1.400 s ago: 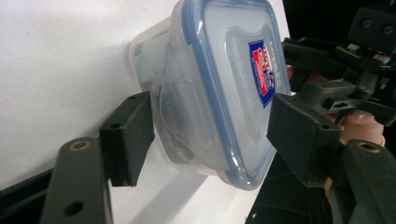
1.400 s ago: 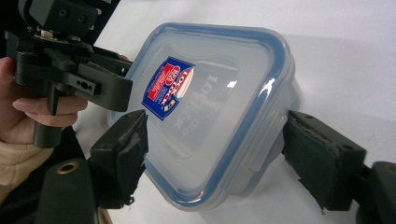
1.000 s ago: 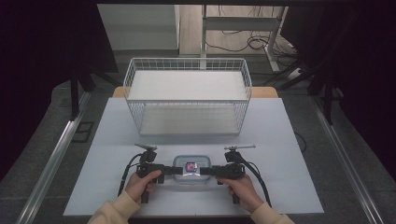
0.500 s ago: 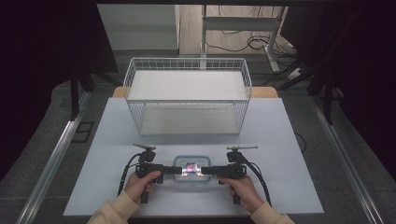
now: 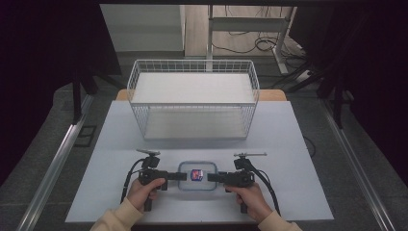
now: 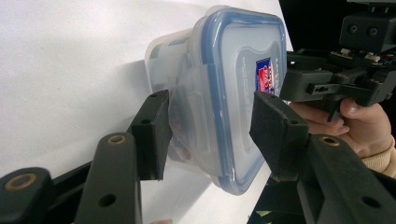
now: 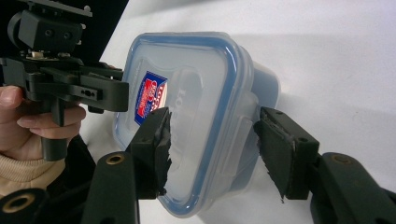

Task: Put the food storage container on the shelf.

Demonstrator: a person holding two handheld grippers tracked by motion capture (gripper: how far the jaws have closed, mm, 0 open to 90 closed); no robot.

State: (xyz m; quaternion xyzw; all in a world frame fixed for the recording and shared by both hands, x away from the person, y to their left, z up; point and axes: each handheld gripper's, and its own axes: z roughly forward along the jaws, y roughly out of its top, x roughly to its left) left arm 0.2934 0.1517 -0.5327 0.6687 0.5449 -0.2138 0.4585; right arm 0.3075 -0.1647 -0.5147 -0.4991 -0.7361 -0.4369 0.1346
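High view: low centre, the clear lidded food box (image 5: 196, 175) sits between my left gripper (image 5: 179, 176) and right gripper (image 5: 211, 177), whose jaws have just been closing around its side flaps; contents unclear. Wire basket (image 5: 192, 103) above.

One camera is looking down from high at the table (image 5: 298, 144); two are sitting close, facing the box (image 6: 233, 93) from 9 and 3 o'clock.

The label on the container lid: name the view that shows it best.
Right gripper view: the label faces the camera, large and unobstructed. The left gripper view shows it edge-on and partly hidden; the high view shows a tiny patch.
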